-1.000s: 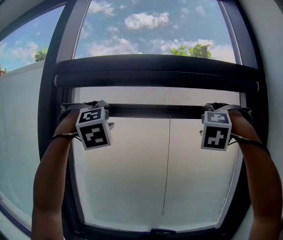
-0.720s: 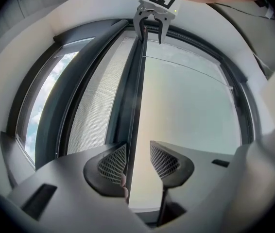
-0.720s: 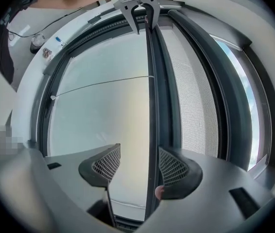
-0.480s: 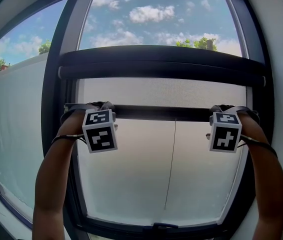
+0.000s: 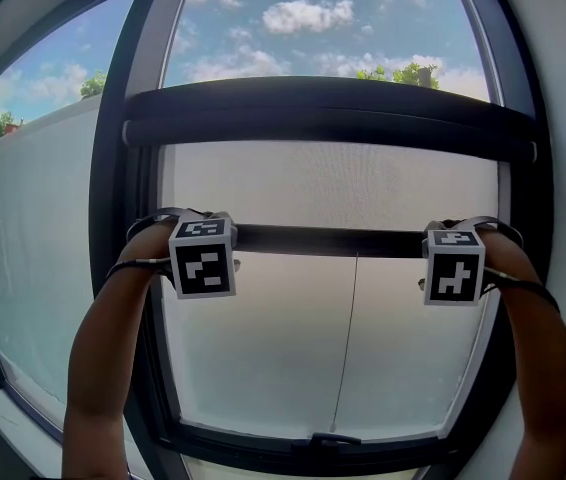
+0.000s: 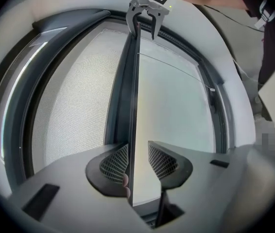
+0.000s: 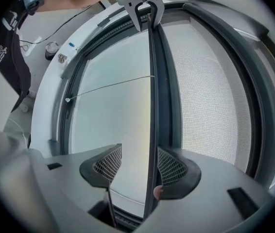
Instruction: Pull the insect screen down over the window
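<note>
The left tool (image 6: 138,161) and right tool (image 7: 140,166) straddle the level bar (image 5: 328,240) near its 2 ends, jaws spread though just closing on it, with the sill (image 5: 323,438) straight below.

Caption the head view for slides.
Left gripper and right gripper, jaws just closing astride the dark pull bar of a partly lowered grey mesh insect screen in a black-framed window.
</note>
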